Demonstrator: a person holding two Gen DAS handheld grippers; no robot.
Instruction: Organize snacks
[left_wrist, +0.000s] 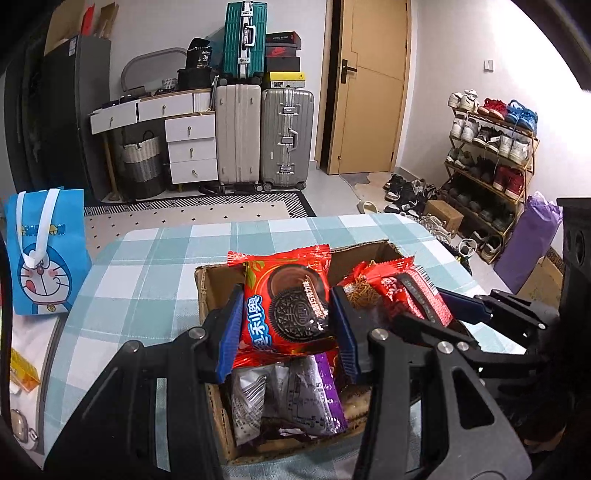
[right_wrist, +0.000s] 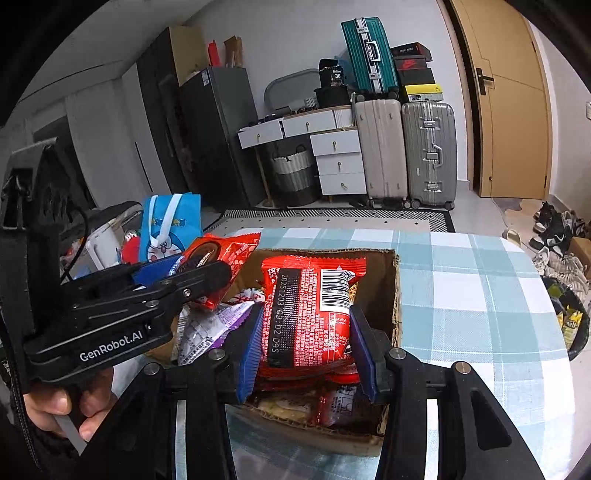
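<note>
A cardboard box (left_wrist: 202, 291) (right_wrist: 395, 291) of snack packets sits on the checked tablecloth. My left gripper (left_wrist: 288, 325) is shut on a red Oreo packet (left_wrist: 288, 302) and holds it above the box; it also shows in the right wrist view (right_wrist: 221, 254). My right gripper (right_wrist: 306, 336) is shut on a red snack packet (right_wrist: 306, 314) with a barcode, above the box; it shows at the right of the left wrist view (left_wrist: 413, 295). A purple and silver packet (left_wrist: 295, 398) (right_wrist: 210, 328) lies in the box.
A blue Doraemon bag (left_wrist: 44, 254) (right_wrist: 170, 225) stands at the table's left edge. A yellow item (left_wrist: 24, 373) lies further left. The tablecloth (right_wrist: 472, 295) stretches to the right of the box. Suitcases, drawers and a shoe rack (left_wrist: 491, 162) stand beyond.
</note>
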